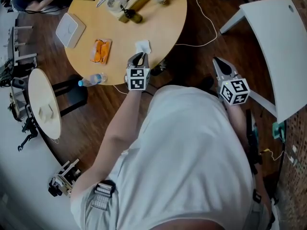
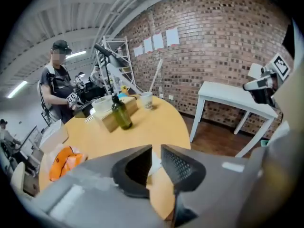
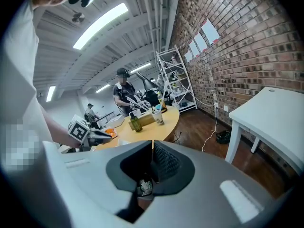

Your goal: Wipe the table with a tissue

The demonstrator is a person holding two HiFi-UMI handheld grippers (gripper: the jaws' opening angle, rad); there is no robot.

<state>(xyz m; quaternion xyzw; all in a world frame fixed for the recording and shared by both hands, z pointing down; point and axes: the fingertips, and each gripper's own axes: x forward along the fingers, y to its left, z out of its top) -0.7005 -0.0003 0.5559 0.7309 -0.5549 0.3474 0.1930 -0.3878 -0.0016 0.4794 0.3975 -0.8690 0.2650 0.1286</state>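
Tissue (image 1: 143,46) lies by the near rim of the round table (image 1: 158,28), just ahead of the left gripper (image 1: 139,57), whose jaws stand narrowly apart and clamp nothing. Orange packet (image 1: 100,51) sits to its left, water bottle (image 1: 92,80) at the rim. Right gripper (image 1: 217,61) has its jaws together, over the floor beside the white table (image 1: 278,51).

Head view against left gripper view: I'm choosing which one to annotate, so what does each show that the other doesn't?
Only the head view: the water bottle and the pale side table. Only the left gripper view: the ceiling lights, the paper sheets on the wall, and the left gripper with its jaws slightly apart. Both: the round table, tissue, green bottle, orange packet.
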